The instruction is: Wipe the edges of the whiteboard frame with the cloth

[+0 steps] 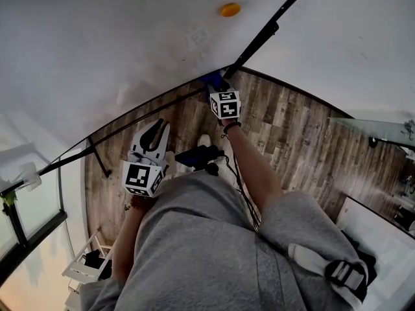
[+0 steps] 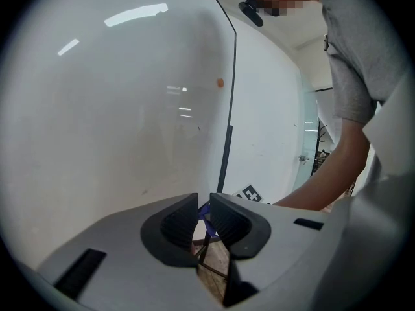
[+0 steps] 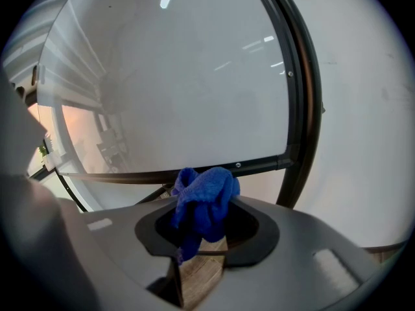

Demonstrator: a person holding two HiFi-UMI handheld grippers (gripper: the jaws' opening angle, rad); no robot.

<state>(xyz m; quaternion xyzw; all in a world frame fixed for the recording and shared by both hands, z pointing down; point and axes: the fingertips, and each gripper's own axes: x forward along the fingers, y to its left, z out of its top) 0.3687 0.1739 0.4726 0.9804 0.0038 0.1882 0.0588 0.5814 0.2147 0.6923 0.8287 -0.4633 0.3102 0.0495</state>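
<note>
The whiteboard [image 1: 130, 37] has a thin black frame. Its bottom edge [image 1: 149, 109] and right edge [image 1: 259, 41] meet at a corner just above my right gripper [image 1: 216, 86]. That gripper is shut on a bunched blue cloth [image 3: 204, 206], which sits at the corner in the head view [image 1: 212, 79]. In the right gripper view the cloth lies just below the bottom frame bar [image 3: 194, 174], left of the right bar [image 3: 302, 96]. My left gripper [image 1: 154, 132] hangs lower left, off the board, shut and holding nothing [image 2: 203, 222].
An orange magnet [image 1: 229, 9] sticks high on the board. The black stand leg [image 1: 100, 161] and a dark foot [image 1: 198, 155] rest on the wood floor [image 1: 292, 135]. A glass wall [image 1: 26, 206] is at left, a white shelf [image 1: 87, 264] below.
</note>
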